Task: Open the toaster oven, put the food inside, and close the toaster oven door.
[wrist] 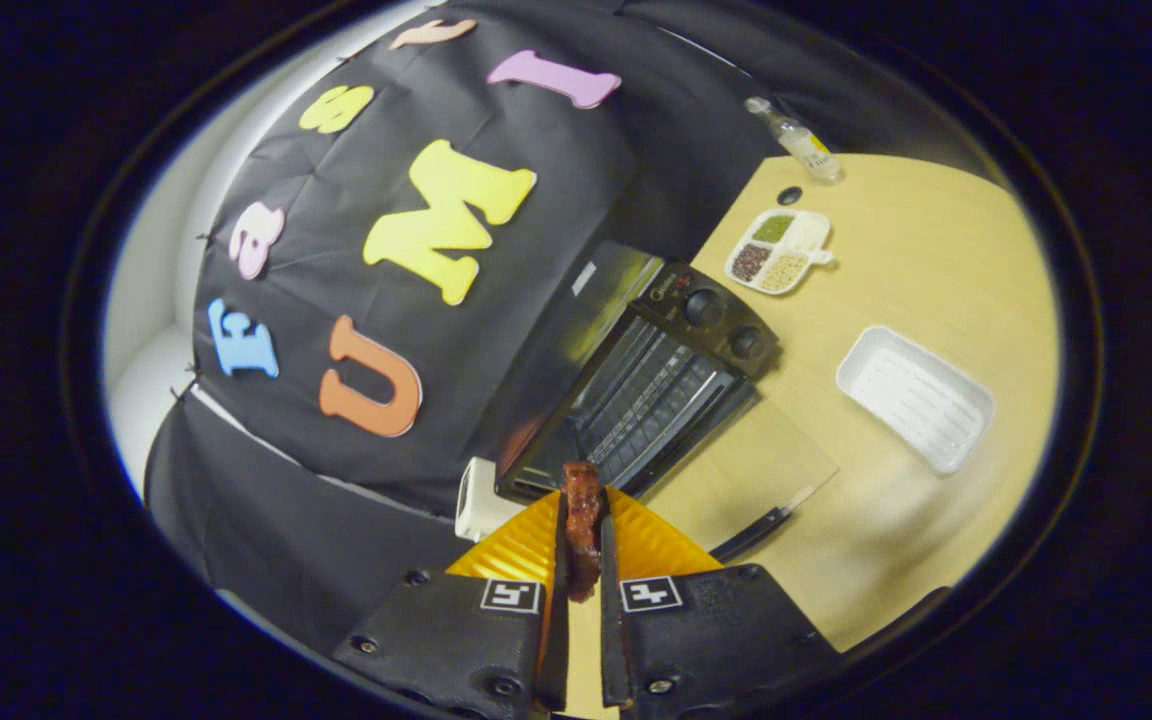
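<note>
**Food in the pinch, oven open ahead**

I start with the wooden table (pixel 936 270) — tilted across my view, since I'm holding the rig rolled to one side. On it sits the toaster oven (pixel 636 380), dark, its door (pixel 736 450) dropped flat toward me and the wire rack (pixel 651 395) showing in the mouth. Past the oven's knob end lies a white tray (pixel 916 398), empty as far as I can tell, then a small divided dish (pixel 779 250) of grains, and a bottle (pixel 796 138) at the far edge.

Now the gripper (pixel 584 540) — its fingers are pressed in on a reddish-brown piece of food (pixel 582 525), gripped on both flanks. The piece's long axis runs forward along the fingers, its tip poking out straight toward the near corner of the oven mouth.

So the opening lies just ahead and a touch toward the knobs. I judge the next move is a push forward over the lowered door, with the roll levelled out.
</note>
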The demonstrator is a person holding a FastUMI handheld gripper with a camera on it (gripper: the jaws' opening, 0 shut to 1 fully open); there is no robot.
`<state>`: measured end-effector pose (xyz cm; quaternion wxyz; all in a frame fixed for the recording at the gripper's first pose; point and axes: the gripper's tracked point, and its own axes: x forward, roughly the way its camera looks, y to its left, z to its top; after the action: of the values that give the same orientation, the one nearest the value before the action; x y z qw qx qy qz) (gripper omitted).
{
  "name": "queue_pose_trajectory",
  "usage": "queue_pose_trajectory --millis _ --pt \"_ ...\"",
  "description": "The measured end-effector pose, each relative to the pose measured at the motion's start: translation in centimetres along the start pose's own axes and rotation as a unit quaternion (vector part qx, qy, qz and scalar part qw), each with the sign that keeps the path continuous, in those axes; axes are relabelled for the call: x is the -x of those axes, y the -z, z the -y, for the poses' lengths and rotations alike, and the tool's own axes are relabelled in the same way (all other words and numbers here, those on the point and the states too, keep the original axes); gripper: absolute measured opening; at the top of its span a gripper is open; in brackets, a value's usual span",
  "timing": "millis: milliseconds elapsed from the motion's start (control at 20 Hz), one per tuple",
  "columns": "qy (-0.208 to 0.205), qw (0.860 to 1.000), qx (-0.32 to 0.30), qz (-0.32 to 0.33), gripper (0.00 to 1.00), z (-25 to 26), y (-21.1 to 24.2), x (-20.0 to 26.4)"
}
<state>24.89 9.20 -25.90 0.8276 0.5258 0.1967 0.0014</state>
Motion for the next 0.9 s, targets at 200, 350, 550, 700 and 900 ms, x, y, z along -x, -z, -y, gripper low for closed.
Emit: queue_pose_trajectory --millis 200,350,550,700,900 --pt "0.008 0.998 -0.054 0.041 0.16 1.0 0.1 -6.6" --pt "-0.008 0.997 -0.056 0.057 0.16 0.3 0.0 -10.7" --pt "-0.007 0.995 -0.053 0.08 0.16 0.8 -1.5 -15.5" --pt "0.015 0.995 -0.04 0.085 0.16 2.3 -1.5 -18.0" --pt "0.039 0.995 -0.045 0.083 0.16 4.2 -1.2 -20.0"
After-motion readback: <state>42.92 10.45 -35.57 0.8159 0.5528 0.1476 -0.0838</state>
